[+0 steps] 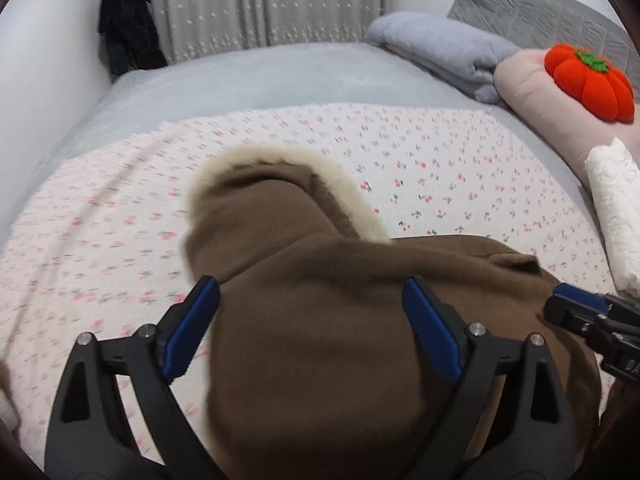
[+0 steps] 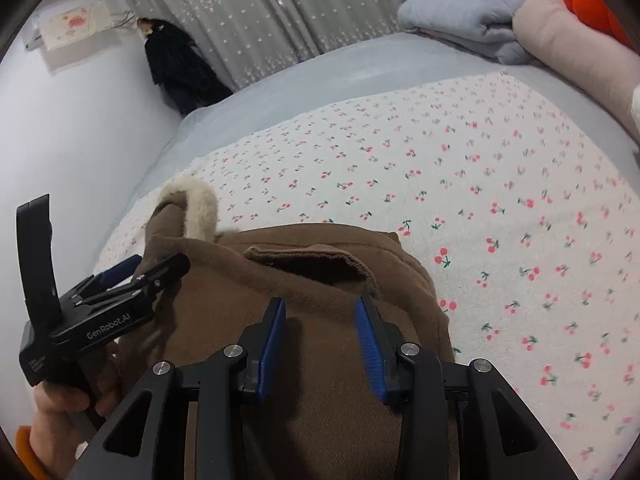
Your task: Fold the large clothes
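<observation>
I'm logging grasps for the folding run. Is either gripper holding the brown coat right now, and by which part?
Nothing is held. The left gripper and right gripper both hover open over the brown coat, no fabric pinched between their fingers.

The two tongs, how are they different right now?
The left tongs are spread wide, with one finger out past the brown coat's edge. The right tongs have a narrower gap, and both fingers sit over the coat. Neither pair is pinching the cloth. Both have blue pads on black arms.
</observation>
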Motion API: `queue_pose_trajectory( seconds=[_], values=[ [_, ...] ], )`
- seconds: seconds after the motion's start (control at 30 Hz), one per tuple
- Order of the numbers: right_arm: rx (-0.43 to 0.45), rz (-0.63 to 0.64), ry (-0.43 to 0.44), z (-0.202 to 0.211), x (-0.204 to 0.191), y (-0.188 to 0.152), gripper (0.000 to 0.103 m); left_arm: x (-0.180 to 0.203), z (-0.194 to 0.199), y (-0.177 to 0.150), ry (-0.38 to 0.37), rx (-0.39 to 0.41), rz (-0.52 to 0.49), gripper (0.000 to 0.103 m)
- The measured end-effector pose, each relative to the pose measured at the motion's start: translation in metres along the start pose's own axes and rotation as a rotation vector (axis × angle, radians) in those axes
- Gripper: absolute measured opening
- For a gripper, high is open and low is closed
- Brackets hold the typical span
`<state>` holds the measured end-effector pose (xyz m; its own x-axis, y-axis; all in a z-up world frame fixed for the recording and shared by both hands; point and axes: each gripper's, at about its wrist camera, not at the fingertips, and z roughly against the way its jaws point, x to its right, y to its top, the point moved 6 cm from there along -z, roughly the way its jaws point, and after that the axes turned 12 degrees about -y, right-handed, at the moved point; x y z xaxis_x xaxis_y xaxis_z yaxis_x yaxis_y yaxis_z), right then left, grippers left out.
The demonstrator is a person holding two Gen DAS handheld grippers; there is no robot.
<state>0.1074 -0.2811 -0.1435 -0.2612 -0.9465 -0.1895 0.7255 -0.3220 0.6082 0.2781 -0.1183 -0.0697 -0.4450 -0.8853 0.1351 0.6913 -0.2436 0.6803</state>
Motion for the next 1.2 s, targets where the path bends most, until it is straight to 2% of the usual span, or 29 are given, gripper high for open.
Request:
queue_pose_trajectory(
  seconds=[0.07, 0.1, 0.23, 0.3, 0.4, 0.47, 0.57, 0.67, 0.77, 0.83, 0.93, 1.03, 1.13, 1.2],
  values=[
    [0.02, 0.033, -0.004, 0.029, -0.004, -0.002, 0.058, 0.007, 0.038, -0.004, -0.013, 0.039, -0.005, 0.094],
    [0.027, 0.05, -0.004, 0.045, -0.005, -0.007, 0.06, 0.011, 0.056, -0.009, -0.035, 0.056, -0.006, 0.094],
    [0.039, 0.118, -0.008, 0.088, -0.013, -0.041, 0.061, 0.029, 0.11, -0.043, -0.076, 0.065, -0.02, 0.094],
    [0.056, 0.133, -0.021, 0.103, -0.014, -0.065, 0.061, 0.033, 0.132, -0.073, -0.091, 0.056, 0.004, 0.094],
    [0.099, 0.136, -0.071, 0.118, -0.013, -0.096, 0.061, 0.037, 0.147, -0.112, -0.122, 0.057, 0.052, 0.094],
    [0.108, 0.135, -0.115, 0.118, -0.011, -0.113, 0.061, 0.039, 0.149, -0.135, -0.116, 0.058, 0.082, 0.094],
    [0.045, 0.087, -0.097, 0.098, -0.005, -0.134, 0.061, 0.04, 0.127, -0.167, -0.162, -0.027, 0.142, 0.094],
    [-0.002, 0.045, -0.09, 0.07, 0.003, -0.146, 0.064, 0.038, 0.105, -0.18, -0.06, -0.032, 0.085, 0.103],
    [0.006, 0.067, -0.129, 0.05, 0.001, -0.15, 0.069, 0.026, 0.094, -0.183, -0.117, -0.047, 0.181, 0.103],
    [0.019, 0.058, -0.129, 0.057, 0.001, -0.147, 0.069, 0.02, 0.099, -0.181, -0.141, -0.053, 0.241, 0.103],
    [0.02, 0.053, -0.13, 0.078, 0.001, -0.143, 0.071, 0.02, 0.11, -0.183, -0.136, -0.072, 0.305, 0.103],
    [0.005, 0.073, -0.146, 0.101, -0.001, -0.145, 0.076, 0.029, 0.129, -0.183, -0.083, -0.09, 0.28, 0.103],
    [0.001, 0.09, -0.156, 0.123, -0.002, -0.148, 0.083, 0.041, 0.151, -0.183, 0.018, -0.11, 0.218, 0.103],
    [0.009, 0.097, -0.174, 0.136, -0.002, -0.152, 0.084, 0.048, 0.165, -0.185, 0.056, -0.104, 0.196, 0.103]
  ],
)
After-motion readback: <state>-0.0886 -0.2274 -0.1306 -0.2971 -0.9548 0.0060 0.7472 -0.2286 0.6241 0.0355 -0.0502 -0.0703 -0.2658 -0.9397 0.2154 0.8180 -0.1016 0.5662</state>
